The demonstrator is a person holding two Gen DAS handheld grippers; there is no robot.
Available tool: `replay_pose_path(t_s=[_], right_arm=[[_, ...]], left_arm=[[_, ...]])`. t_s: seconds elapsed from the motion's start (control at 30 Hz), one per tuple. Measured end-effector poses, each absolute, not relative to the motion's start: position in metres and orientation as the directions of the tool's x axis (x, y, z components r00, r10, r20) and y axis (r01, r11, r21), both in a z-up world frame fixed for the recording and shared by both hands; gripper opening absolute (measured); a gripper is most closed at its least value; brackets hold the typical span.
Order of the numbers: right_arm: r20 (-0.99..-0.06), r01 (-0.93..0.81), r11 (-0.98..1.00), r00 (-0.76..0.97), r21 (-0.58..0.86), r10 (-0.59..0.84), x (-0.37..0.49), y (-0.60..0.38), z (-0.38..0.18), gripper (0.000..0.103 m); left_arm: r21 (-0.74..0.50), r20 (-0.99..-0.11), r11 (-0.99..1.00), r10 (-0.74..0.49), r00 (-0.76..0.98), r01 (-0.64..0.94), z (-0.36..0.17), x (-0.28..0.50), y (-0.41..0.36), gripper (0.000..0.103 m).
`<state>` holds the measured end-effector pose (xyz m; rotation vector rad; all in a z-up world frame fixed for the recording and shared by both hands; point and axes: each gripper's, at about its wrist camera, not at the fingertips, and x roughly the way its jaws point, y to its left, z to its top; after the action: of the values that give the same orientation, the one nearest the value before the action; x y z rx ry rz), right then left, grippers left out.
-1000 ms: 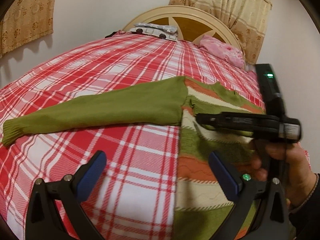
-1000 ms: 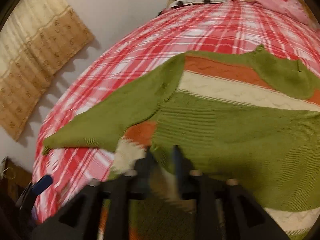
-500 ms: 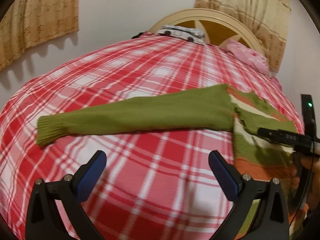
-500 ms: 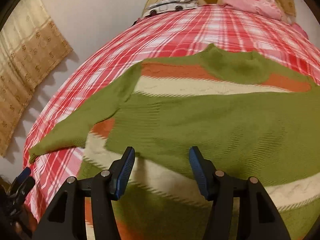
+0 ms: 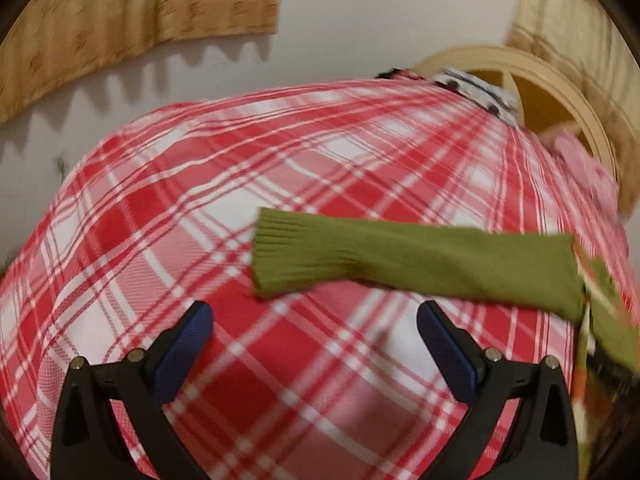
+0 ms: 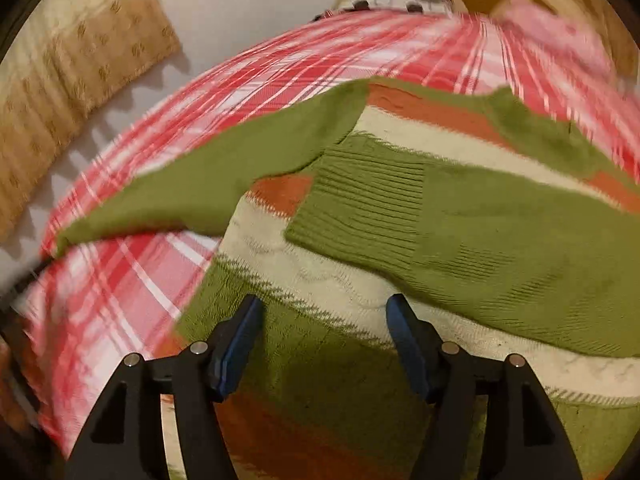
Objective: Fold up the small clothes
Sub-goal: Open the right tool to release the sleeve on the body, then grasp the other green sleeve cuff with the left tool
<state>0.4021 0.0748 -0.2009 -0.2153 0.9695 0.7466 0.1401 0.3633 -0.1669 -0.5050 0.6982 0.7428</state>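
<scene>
Right gripper (image 6: 322, 344) has just opened, dropping one sleeve (image 6: 360, 212) across the striped sweater (image 6: 304, 344) on the bed (image 5: 168, 208), nothing between its jaws; left gripper (image 5: 314, 350), wide apart and empty, swung toward the other cuff (image 5: 280, 252), likely next.

a bedroom in a home. a bed (image 5: 200, 240) with a red plaid cover fills the view, a rounded wooden headboard (image 5: 560, 92) at its far edge. patterned curtains (image 5: 120, 20) hang on the wall, and a pink pillow (image 6: 560, 28) lies by the headboard.
</scene>
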Motion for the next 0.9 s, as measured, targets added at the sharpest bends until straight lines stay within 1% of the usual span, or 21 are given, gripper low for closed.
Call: replay_pose_path(t_s=[0.13,0.17,0.3,0.37,0.43,0.53,0.57,0.6,0.67,0.7,0.77,0.9], right_arm=[[-0.809,-0.662,0.73,0.329,0.17,0.487,0.404,0.076,-0.202,0.075],[-0.805,-0.662,0.728,0.326,0.179,0.495,0.405,0.075,-0.203,0.075],[-0.797,-0.667,0.723,0.33,0.182,0.506,0.402,0.075,-0.204,0.076],[-0.795,-0.668,0.722,0.335,0.178,0.506,0.401,0.075,-0.204,0.076],[-0.793,-0.672,0.719,0.335,0.177,0.509,0.4,0.075,-0.204,0.076],[-0.791,-0.673,0.717,0.336,0.178,0.512,0.4,0.075,-0.205,0.076],[-0.79,-0.674,0.717,0.336,0.178,0.512,0.399,0.075,-0.205,0.077],[-0.79,-0.674,0.717,0.336,0.178,0.513,0.399,0.075,-0.205,0.077],[-0.789,-0.675,0.715,0.335,0.18,0.515,0.399,0.075,-0.205,0.077],[-0.789,-0.676,0.714,0.335,0.18,0.516,0.399,0.075,-0.205,0.077],[-0.789,-0.678,0.713,0.334,0.179,0.516,0.399,0.076,-0.205,0.077],[-0.789,-0.679,0.711,0.331,0.182,0.518,0.399,0.077,-0.205,0.077]], left_arm=[[-0.259,-0.722,0.607,0.396,0.568,-0.752,-0.17,0.143,0.381,0.101],[-0.281,-0.719,0.6,0.385,0.579,-0.749,-0.17,0.143,0.383,0.098],[-0.353,-0.721,0.56,0.347,0.6,-0.749,-0.18,0.147,0.399,0.093],[-0.374,-0.725,0.538,0.338,0.6,-0.755,-0.185,0.147,0.408,0.09],[-0.379,-0.71,0.541,0.351,0.611,-0.751,-0.183,0.146,0.411,0.09],[-0.367,-0.709,0.563,0.346,0.615,-0.741,-0.184,0.153,0.412,0.09],[-0.368,-0.707,0.569,0.344,0.619,-0.736,-0.184,0.154,0.411,0.087],[-0.375,-0.698,0.577,0.339,0.63,-0.726,-0.184,0.155,0.41,0.083],[-0.393,-0.691,0.596,0.311,0.653,-0.7,-0.186,0.158,0.408,0.062],[-0.393,-0.691,0.608,0.3,0.658,-0.69,-0.186,0.16,0.406,0.056],[-0.392,-0.693,0.629,0.279,0.665,-0.672,-0.187,0.162,0.405,0.015],[-0.393,-0.678,0.651,0.273,0.683,-0.65,-0.183,0.163,0.402,0.011]])
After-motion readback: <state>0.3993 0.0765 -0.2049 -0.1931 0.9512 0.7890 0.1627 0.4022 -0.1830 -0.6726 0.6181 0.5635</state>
